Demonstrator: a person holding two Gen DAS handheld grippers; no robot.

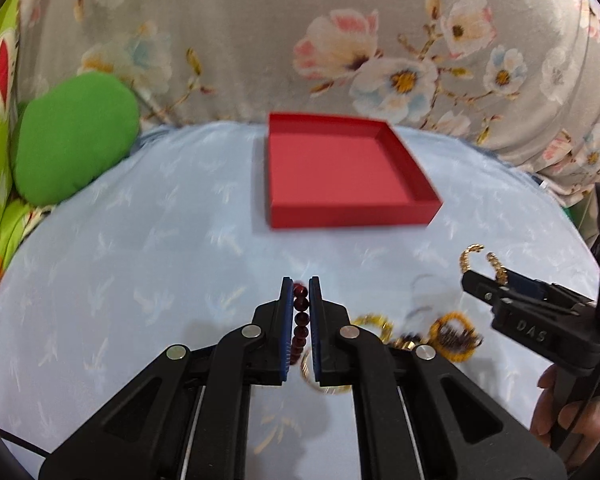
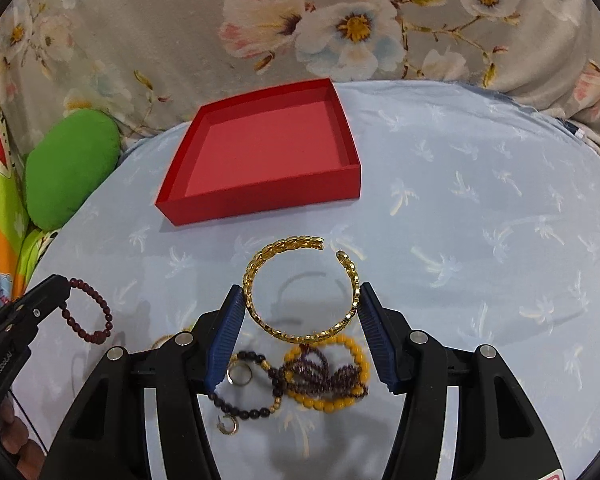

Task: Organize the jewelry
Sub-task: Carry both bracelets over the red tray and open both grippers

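My left gripper [image 1: 300, 285] is shut on a dark red bead bracelet [image 1: 301, 316], which hangs from its tip [image 2: 104, 308] above the light blue cloth. My right gripper [image 2: 302, 291] is shut on an open gold cuff bangle [image 2: 252, 276], with a pad pressing each side. The bangle [image 1: 466, 258] is held up off the cloth. An empty red box [image 1: 352, 214] [image 2: 260, 200] stands beyond both grippers. Under the right gripper lies a heap: a yellow bead bracelet [image 2: 328, 404], purple beads [image 2: 320, 372], a dark bead bracelet [image 2: 244, 414], a gold ring [image 2: 240, 374] and an earring [image 2: 228, 426].
A green cushion [image 1: 76, 136] [image 2: 72, 168] lies at the left edge of the blue cloth [image 2: 480, 200]. Floral fabric [image 1: 260, 40] rises behind the box. A person's hand [image 1: 552, 408] holds the right gripper's handle. Bare cloth stretches to the right of the box.
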